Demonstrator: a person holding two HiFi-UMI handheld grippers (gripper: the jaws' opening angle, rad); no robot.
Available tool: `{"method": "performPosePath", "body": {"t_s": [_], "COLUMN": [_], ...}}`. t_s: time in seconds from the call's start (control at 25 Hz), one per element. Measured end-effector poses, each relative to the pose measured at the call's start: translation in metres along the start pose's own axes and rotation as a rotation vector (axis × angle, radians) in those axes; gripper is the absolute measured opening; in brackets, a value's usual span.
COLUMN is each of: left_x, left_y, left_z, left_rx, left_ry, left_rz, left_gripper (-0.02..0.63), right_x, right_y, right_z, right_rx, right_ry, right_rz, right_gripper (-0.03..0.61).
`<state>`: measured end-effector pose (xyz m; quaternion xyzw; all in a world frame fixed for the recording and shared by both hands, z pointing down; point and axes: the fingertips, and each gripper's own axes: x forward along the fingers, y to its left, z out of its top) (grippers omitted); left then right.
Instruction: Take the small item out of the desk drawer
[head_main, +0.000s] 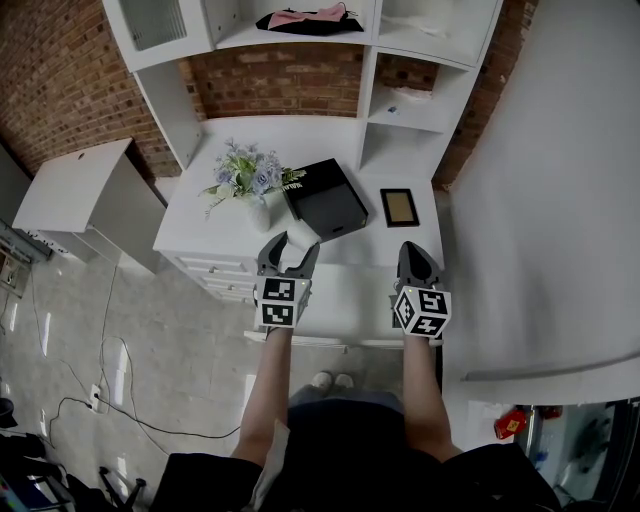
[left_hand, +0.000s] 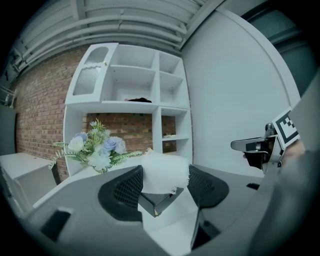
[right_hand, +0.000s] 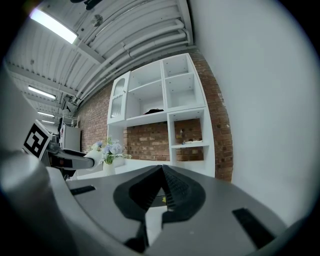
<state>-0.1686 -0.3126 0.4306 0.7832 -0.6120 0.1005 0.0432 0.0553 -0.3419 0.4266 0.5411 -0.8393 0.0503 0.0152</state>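
Observation:
My left gripper (head_main: 292, 246) hovers over the front of the white desk (head_main: 340, 135), shut on a small white fluffy item (head_main: 301, 236). In the left gripper view the white fluffy item (left_hand: 165, 172) fills the gap between both pads (left_hand: 127, 188) and its frayed lower edge hangs free. To the right, at the same height, my right gripper (head_main: 415, 256) has its jaws together and holds nothing; its view shows the pads (right_hand: 175, 190) meeting. The desk's drawer fronts (head_main: 215, 270) lie below and left of the left gripper; I cannot tell whether one stands out.
On the desk stand a vase of pale flowers (head_main: 248, 178), a black box (head_main: 325, 198) and a dark framed panel (head_main: 399, 207). White shelves (head_main: 405, 110) rise behind, against a brick wall. A white cabinet (head_main: 75, 185) stands at the left, a white wall (head_main: 540, 200) at the right.

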Motion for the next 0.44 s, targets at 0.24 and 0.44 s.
{"method": "performPosePath", "body": {"t_s": [0.24,0.44], "left_x": [0.0025,0.0042], "left_y": [-0.0004,0.0006], "left_z": [-0.0010,-0.0010], "left_rx": [-0.003,-0.007], "left_ry": [0.001,0.004], "left_rz": [-0.005,-0.005], "left_gripper": [0.265,0.265], "right_x": [0.0032,0.0050], "right_y": [0.0011,0.0011], "right_z": [-0.0014,-0.0012], "right_rx": [0.003,0.004], "right_ry": [0.003,0.004], "right_rz": [0.007,0.009], "right_gripper": [-0.003,-0.003]}}
